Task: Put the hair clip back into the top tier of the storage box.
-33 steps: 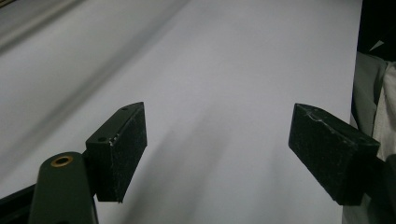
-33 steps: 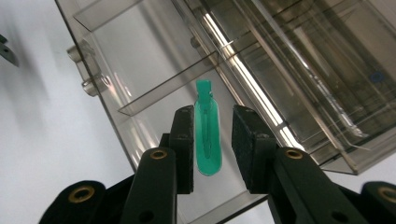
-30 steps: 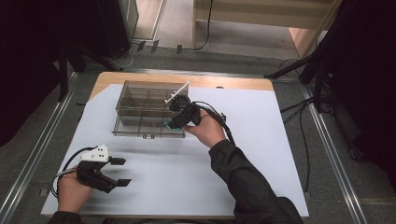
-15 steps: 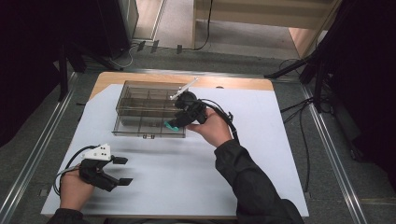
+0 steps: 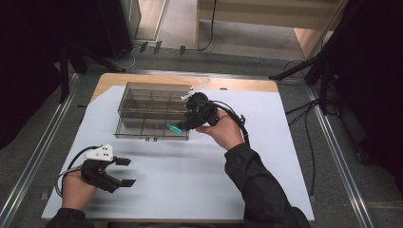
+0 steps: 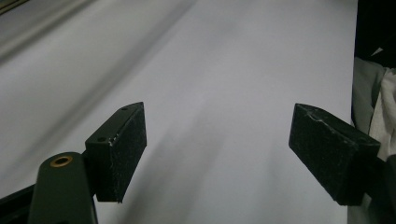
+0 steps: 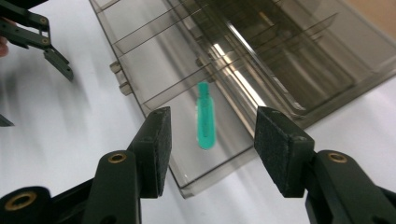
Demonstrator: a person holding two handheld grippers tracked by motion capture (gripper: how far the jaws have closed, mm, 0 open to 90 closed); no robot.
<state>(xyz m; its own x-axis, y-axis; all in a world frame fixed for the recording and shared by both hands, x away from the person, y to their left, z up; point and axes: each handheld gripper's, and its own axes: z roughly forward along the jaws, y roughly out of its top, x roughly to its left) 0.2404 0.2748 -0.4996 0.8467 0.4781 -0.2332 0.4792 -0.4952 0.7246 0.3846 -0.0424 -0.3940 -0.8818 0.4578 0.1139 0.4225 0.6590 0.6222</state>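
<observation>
No brand, label or legible writing is seen on any item.

A smoke-grey clear compartment box [image 5: 152,111] is taken as the landmark; it lies on the white sheet [image 5: 199,175] covering the bench. A small green capsule-shaped piece [image 5: 174,128] is seen in the box's near-right corner compartment, lying flat on the floor of that cell, close to the front wall.

The right gripper [image 5: 186,124] is held just at the right end of the box, above that corner; the right hand [image 5: 223,128] is wrapped around its body from the box's right, forearm angled in from the near side. Its jaws are released, spread apart, nothing between the pads.

The left gripper [image 5: 124,172] is held well apart from the box, on its near-left side, low over the sheet, with the left hand [image 5: 76,187] behind it. Its jaws are also spread wide and empty.

In the right gripper view the green piece [image 7: 204,122] is seen between and beyond the two open pads, inside the box [image 7: 261,60], whose dividers and front latches are resolved there; the other gripper [image 7: 32,32] appears far off. In the left gripper view, bare white sheet [image 6: 224,93] is seen between the parted pads.
</observation>
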